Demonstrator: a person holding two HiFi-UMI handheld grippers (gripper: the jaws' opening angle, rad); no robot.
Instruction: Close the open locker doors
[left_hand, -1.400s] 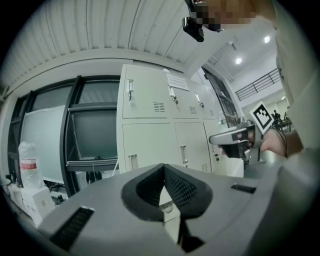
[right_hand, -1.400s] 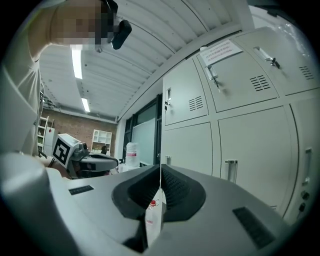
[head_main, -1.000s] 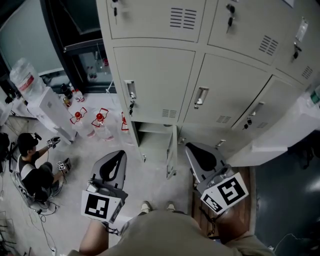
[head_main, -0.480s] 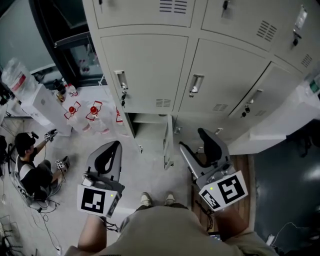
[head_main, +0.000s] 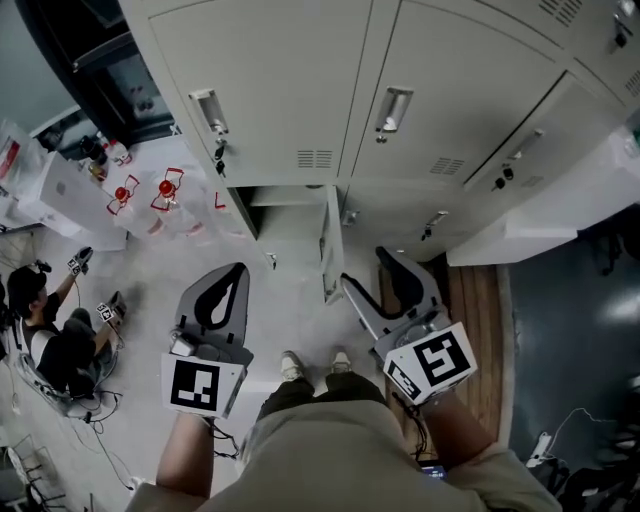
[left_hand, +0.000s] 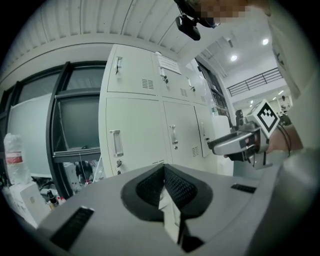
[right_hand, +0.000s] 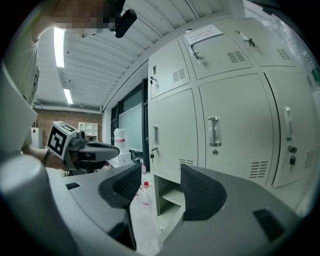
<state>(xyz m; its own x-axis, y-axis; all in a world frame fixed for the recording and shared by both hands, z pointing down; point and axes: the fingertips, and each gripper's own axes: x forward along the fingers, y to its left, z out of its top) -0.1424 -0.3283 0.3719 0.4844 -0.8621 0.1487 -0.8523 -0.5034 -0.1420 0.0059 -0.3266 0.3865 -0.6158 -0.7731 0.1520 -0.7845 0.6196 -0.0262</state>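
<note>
While you are sinking lower toward the bottom row, the pale grey metal locker door (head_main: 329, 250) is still standing open. It is swung out edge-on toward your feet, ahead of and between the two tongs. The open compartment (head_main: 285, 212) beside it is showing a shelf inside.

Your right gripper (head_main: 366, 268) has just been opening its jaws. They are now standing wide apart with nothing between them, and it is hanging just to the right of the door. Your left gripper (head_main: 238, 270) is holding its jaws pressed together, empty, over the floor to the door's left.

Both tongs are sitting lower and nearer the door than a moment ago, so you are probably lining up to push it. No closing has begun.

No readable words are showing. The black-and-white square marker cubes (head_main: 203, 387) are carrying patterns only. The white notice sheet (right_hand: 202, 34) on an upper locker and the labels on the red-capped clear bottles (head_main: 140, 190) are too small to read.
</note>
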